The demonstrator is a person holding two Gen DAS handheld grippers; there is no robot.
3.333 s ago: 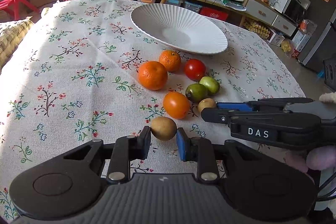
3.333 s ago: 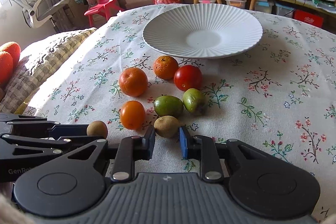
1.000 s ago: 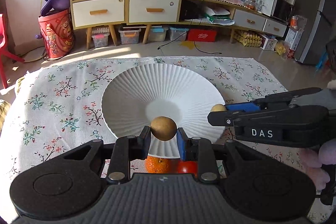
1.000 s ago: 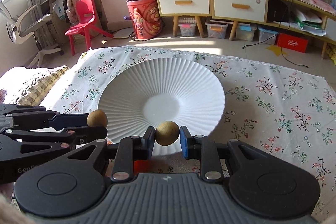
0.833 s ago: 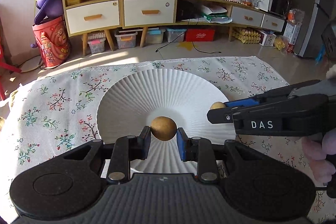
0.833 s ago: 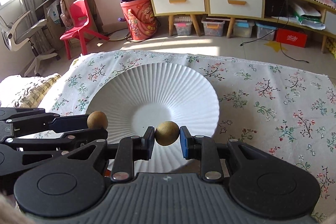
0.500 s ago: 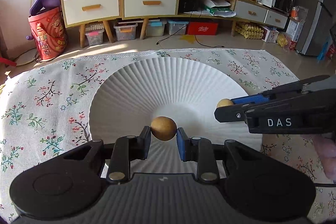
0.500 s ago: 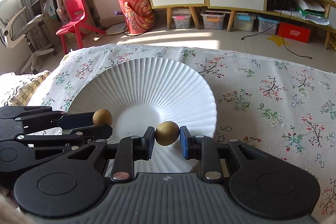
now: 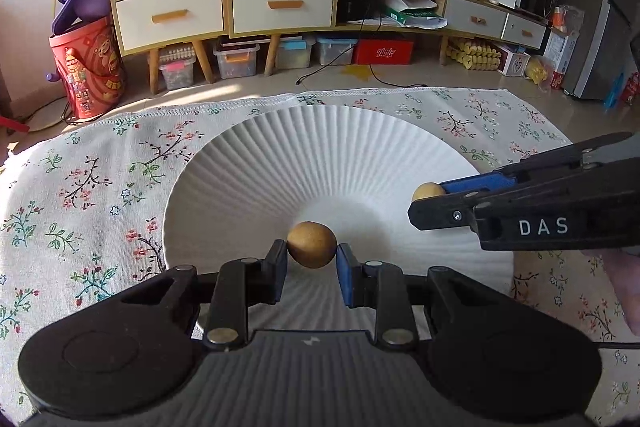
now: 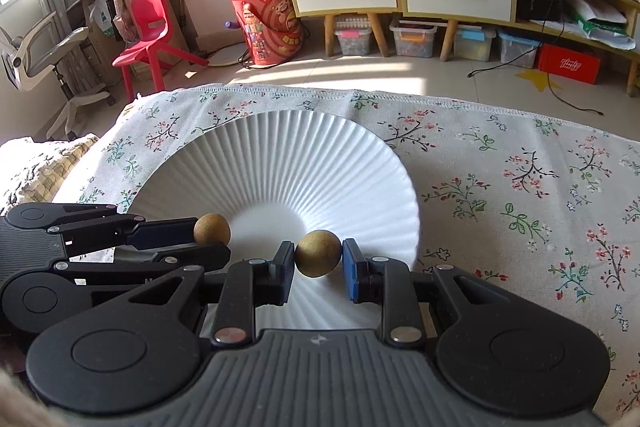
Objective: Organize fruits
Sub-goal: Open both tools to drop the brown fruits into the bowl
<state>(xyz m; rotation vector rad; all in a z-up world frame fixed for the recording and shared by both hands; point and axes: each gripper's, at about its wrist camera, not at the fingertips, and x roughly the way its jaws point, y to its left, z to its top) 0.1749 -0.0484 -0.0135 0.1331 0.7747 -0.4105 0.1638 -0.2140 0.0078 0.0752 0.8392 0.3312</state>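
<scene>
A white ribbed plate (image 9: 340,163) sits on the floral tablecloth; it also shows in the right wrist view (image 10: 280,163). My left gripper (image 9: 312,259) is shut on a brown kiwi (image 9: 311,245) and holds it over the plate's centre. My right gripper (image 10: 318,267) is shut on a second brown kiwi (image 10: 318,253) over the plate's near right part. Each gripper shows in the other's view with its kiwi: the right one's (image 9: 427,192) at the right, the left one's (image 10: 211,228) at the left. The other fruits are out of view.
The floral tablecloth (image 9: 80,187) covers the table, with its far edge (image 10: 400,95) just past the plate. Beyond it stand a low cabinet (image 9: 280,7), a red bucket (image 9: 90,63) and a red chair (image 10: 148,27). A woven cushion (image 10: 32,167) lies at the left.
Both grippers carried their kiwis forward from the fruit cluster and lower over the plate. The plate now fills more of each view. Both jaws stay shut on the kiwis.
</scene>
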